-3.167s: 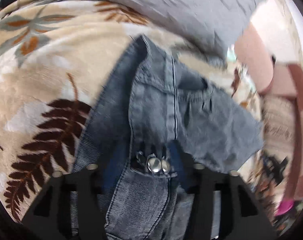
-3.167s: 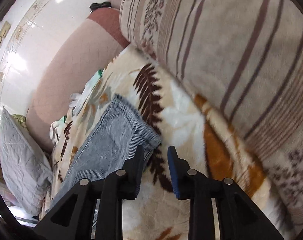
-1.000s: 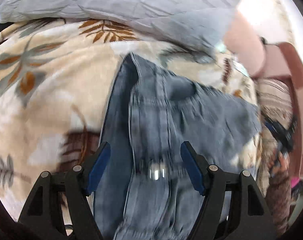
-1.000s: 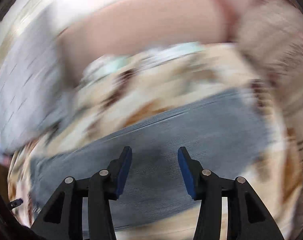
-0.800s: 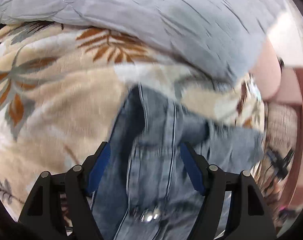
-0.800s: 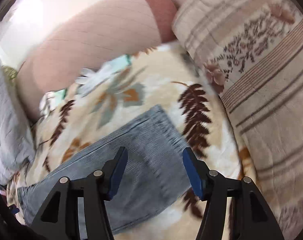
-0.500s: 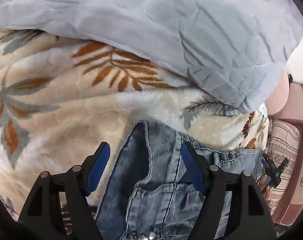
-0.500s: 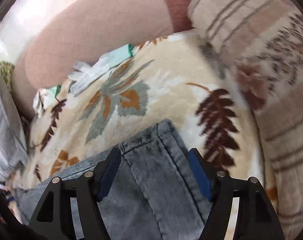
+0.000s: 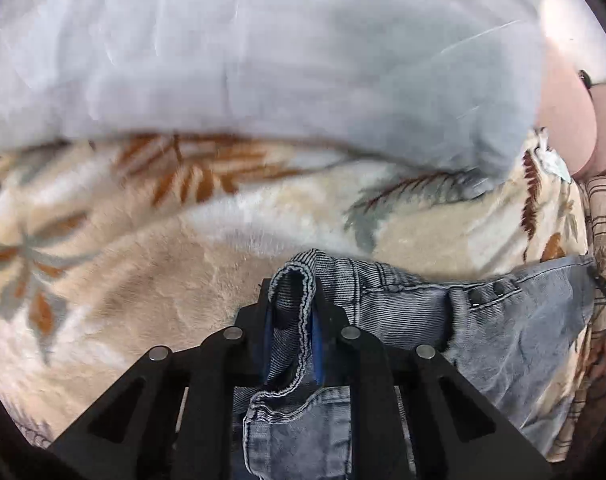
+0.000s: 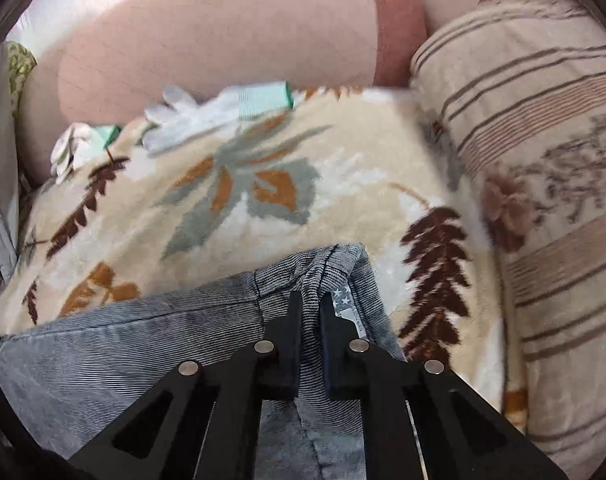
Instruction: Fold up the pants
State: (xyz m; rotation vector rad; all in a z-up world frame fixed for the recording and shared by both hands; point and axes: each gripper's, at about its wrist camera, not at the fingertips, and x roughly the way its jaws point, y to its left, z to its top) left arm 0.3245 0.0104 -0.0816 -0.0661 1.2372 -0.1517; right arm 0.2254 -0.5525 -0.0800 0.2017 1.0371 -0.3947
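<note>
While the pants (image 9: 515,320) lie on the leaf-print blanket (image 9: 143,264), the left hand-held gripper (image 9: 293,320) pinches the waistband and the right hand-held gripper (image 10: 311,312) pinches the hem; either thin bunched bite could slip when lifted.

left gripper (image 9: 293,322): matte black angular linkage with triangular cut-outs | four round silver pins | blue pads on the inner finger faces || right gripper (image 10: 311,312): same black frame | four silver pins | blue pad edge on the 3 o'clock finger
</note>
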